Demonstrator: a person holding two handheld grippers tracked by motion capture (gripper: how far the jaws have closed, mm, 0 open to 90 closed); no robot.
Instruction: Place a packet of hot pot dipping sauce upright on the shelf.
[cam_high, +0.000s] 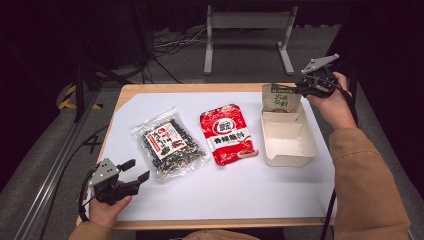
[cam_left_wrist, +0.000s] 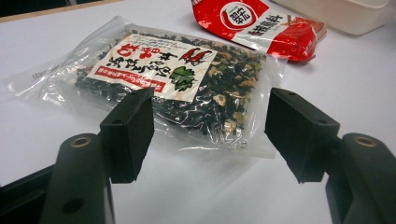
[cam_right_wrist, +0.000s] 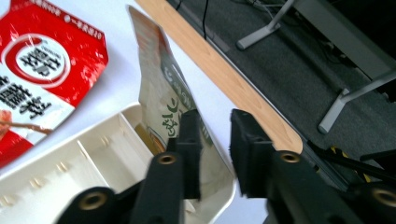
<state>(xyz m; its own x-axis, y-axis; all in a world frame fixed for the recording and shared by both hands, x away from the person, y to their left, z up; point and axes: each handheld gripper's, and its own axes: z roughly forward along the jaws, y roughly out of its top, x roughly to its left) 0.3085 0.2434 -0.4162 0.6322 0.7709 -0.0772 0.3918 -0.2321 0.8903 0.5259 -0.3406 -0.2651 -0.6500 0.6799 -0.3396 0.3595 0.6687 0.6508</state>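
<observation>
A beige and green pouch (cam_high: 280, 99) (cam_right_wrist: 163, 88) stands upright in the far compartment of a white divided tray (cam_high: 292, 150) (cam_right_wrist: 70, 172). My right gripper (cam_high: 300, 90) (cam_right_wrist: 215, 140) is at the pouch's top right corner, open by a narrow gap with the pouch's edge between the jaws. A clear bag of dark dried mix (cam_high: 169, 142) (cam_left_wrist: 177, 79) lies flat left of centre. My left gripper (cam_high: 140, 169) (cam_left_wrist: 210, 135) hovers wide open just short of its near edge, holding nothing. A red seasoning packet (cam_high: 227, 134) (cam_left_wrist: 261, 23) (cam_right_wrist: 37, 60) lies between the bag and the tray.
A white sheet (cam_high: 215, 195) covers the wooden table (cam_high: 165, 88). Its far edge runs close behind the tray. Beyond it are a dark floor, cables and a grey metal stand (cam_high: 247, 22). The tray's near compartment holds nothing.
</observation>
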